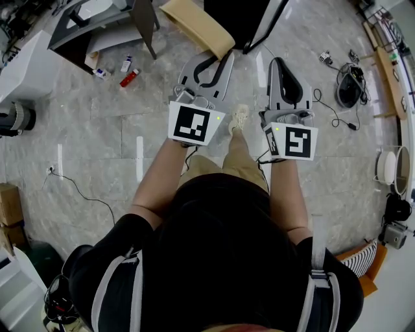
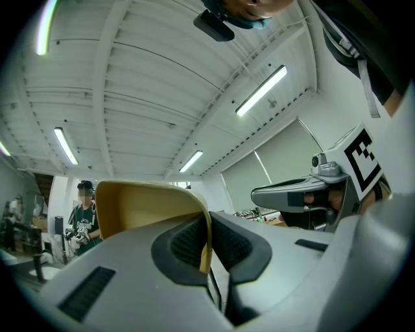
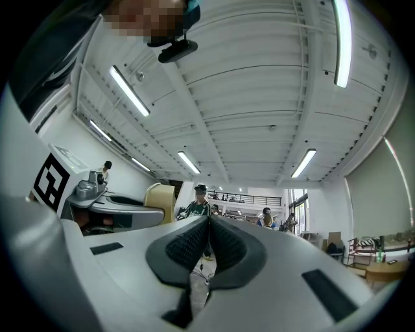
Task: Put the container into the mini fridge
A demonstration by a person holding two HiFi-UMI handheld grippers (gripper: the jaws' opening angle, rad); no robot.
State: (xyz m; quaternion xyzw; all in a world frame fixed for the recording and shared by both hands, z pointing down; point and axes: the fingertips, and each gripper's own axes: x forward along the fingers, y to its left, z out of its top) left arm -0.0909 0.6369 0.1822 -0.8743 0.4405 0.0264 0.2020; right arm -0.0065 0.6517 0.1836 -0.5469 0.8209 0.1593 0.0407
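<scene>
A tan plastic container (image 1: 196,24) hangs in front of me, its thin wall pinched by my left gripper (image 1: 217,53), which is shut on it. In the left gripper view the container (image 2: 139,206) rises behind the black pads, and its edge runs down between them at the left gripper (image 2: 207,249). My right gripper (image 1: 279,63) is held beside it, shut and empty; its pads meet at the right gripper (image 3: 207,241). A dark box-like thing (image 1: 243,18) stands just beyond the container; I cannot tell whether it is the mini fridge.
A grey desk (image 1: 97,26) stands at the top left, with a red bottle (image 1: 130,78) and small items on the floor near it. Cables and a black device (image 1: 348,85) lie at the right. Several people (image 3: 194,204) stand in the distance.
</scene>
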